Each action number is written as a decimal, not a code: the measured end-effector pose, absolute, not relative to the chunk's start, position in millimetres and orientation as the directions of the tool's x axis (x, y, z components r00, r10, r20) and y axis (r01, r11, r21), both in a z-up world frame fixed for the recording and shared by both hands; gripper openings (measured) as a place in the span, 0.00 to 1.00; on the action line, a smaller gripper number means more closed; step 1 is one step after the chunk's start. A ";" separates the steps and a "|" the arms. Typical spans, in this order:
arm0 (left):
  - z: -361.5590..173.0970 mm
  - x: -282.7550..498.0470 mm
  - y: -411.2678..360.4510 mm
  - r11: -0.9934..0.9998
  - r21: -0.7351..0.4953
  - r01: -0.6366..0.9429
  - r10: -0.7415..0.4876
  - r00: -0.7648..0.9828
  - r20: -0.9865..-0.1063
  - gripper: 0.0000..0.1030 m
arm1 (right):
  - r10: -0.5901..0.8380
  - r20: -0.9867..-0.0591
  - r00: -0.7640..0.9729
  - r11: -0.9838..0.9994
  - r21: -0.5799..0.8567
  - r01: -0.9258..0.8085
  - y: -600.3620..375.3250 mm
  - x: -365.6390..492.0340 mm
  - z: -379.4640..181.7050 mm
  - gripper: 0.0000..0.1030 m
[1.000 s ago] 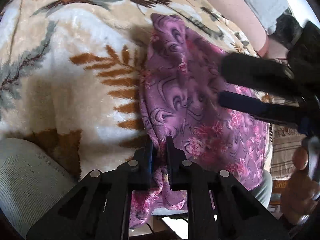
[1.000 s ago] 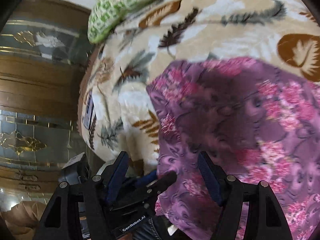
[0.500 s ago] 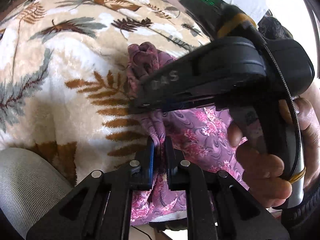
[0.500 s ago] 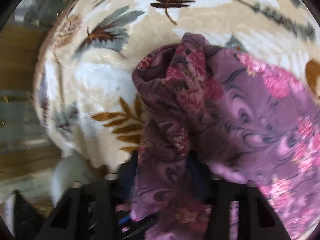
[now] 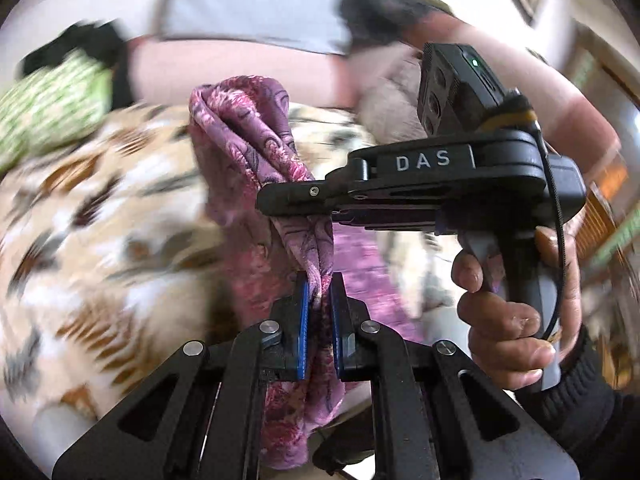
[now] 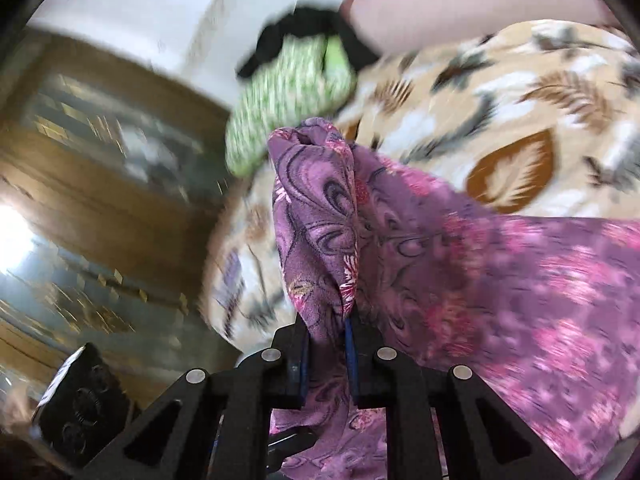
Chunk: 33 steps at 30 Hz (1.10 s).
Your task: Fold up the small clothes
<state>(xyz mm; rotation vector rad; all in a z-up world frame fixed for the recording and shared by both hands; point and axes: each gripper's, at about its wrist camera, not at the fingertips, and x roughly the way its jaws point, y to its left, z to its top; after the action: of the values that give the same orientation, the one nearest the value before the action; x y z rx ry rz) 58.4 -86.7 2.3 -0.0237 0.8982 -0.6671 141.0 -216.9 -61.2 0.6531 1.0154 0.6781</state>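
A leaf-print blanket (image 6: 520, 92) is spread beyond both tongs, with a green pillow (image 6: 288, 92) at its far edge. The purple floral garment (image 6: 500, 280) is draped over the blanket and gathered up into both tongs. The left tongs (image 5: 319, 320) are clamped shut on a bunched fold of it. The right tongs (image 6: 326, 344) are closing, cloth already pinched between the pads, and are seen in the left view just ahead of the left tongs, held in a hand (image 5: 512, 312). For a clean fold, the two gripped points should be drawn apart until the edge is taut, then laid down evenly; bunched cloth may be creased otherwise.
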 end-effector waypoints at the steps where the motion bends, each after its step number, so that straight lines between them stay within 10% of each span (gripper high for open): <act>1: 2.4 60.1 -108.2 0.784 -0.275 0.556 -0.551 0.422 -0.720 0.08 | 0.760 -0.513 0.398 0.613 0.769 -0.180 -240.8 136.7 -61.2 0.13; 8: -43.9 74.7 -216.6 0.750 -0.187 0.635 -0.481 0.329 -0.813 0.08 | 0.770 -0.393 0.502 0.439 0.898 0.030 -375.1 130.4 -141.3 0.13; 21: -122.8 53.6 -221.8 0.679 -0.308 0.666 -0.477 0.082 -0.875 0.12 | 0.652 -0.600 0.464 0.513 0.799 0.312 -411.9 128.1 -227.0 0.19; 23: -104.5 49.9 -187.0 0.673 -0.342 0.656 -0.527 0.101 -0.844 0.22 | 0.550 -0.664 0.507 0.609 0.734 0.300 -409.7 104.4 -195.6 0.27; 26: -90.5 52.6 -143.0 0.741 -0.280 0.611 -0.508 0.238 -0.828 0.64 | 0.469 -0.679 0.566 0.661 0.694 0.285 -399.3 70.9 -159.7 0.61; 33: -141.7 66.1 -110.8 0.863 -0.243 0.443 -0.383 0.260 -0.887 0.65 | 0.405 -0.787 0.465 0.849 0.513 0.128 -313.7 50.2 -144.8 0.60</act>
<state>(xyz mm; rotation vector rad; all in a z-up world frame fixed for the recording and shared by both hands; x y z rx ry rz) 66.1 -110.8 -141.7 0.0591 1.1825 -0.5599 50.2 -313.7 -144.8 0.5580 1.0884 0.1812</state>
